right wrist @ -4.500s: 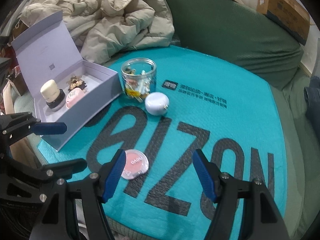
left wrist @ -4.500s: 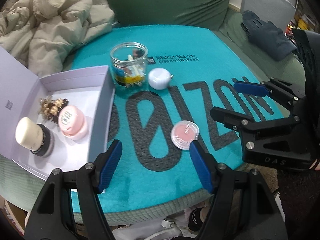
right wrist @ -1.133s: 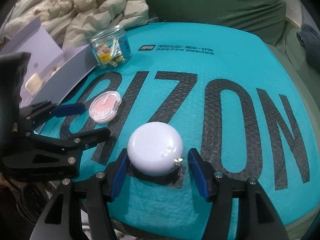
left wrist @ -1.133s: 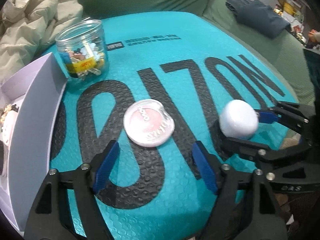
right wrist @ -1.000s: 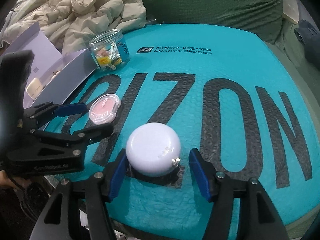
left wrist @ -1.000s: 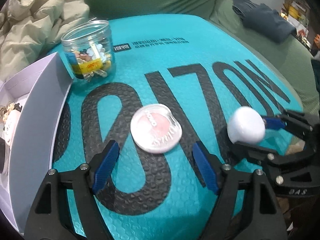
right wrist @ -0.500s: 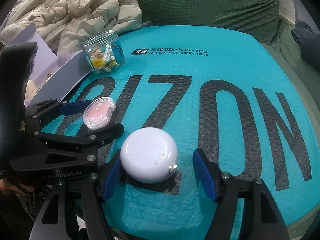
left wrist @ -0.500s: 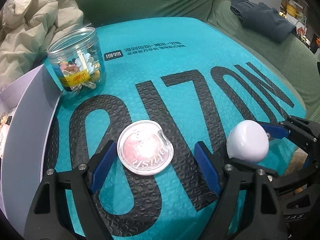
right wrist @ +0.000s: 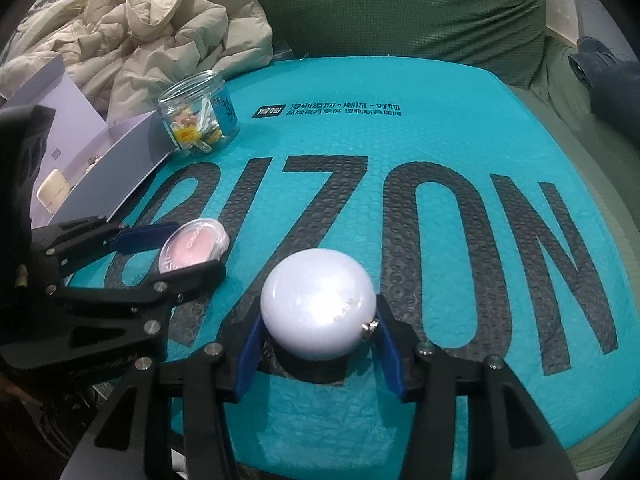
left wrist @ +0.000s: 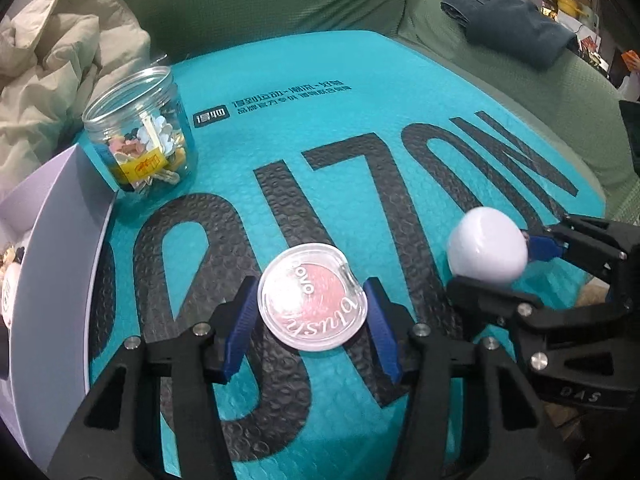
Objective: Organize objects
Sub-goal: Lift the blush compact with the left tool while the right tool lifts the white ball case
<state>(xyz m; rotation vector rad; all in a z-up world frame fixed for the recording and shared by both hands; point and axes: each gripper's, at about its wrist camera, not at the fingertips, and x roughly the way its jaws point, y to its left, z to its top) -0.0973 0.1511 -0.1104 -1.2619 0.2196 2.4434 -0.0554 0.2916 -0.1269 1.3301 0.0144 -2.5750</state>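
Note:
My left gripper is shut on a round clear blush compact with pink powder, held just above the teal mat; it also shows in the right wrist view. My right gripper is shut on a white round case with a small metal clasp, lifted off the mat; the case shows at the right of the left wrist view. The open lavender box lies at the left, its contents mostly hidden.
A clear jar of small colourful items stands beside the box's far corner. A beige puffy jacket lies behind the box. A dark folded garment rests on the green sofa at the far right.
Both grippers have closed: the left on the blush compact, the right on the white case. Half a second ago both jaws stood wide around these things.

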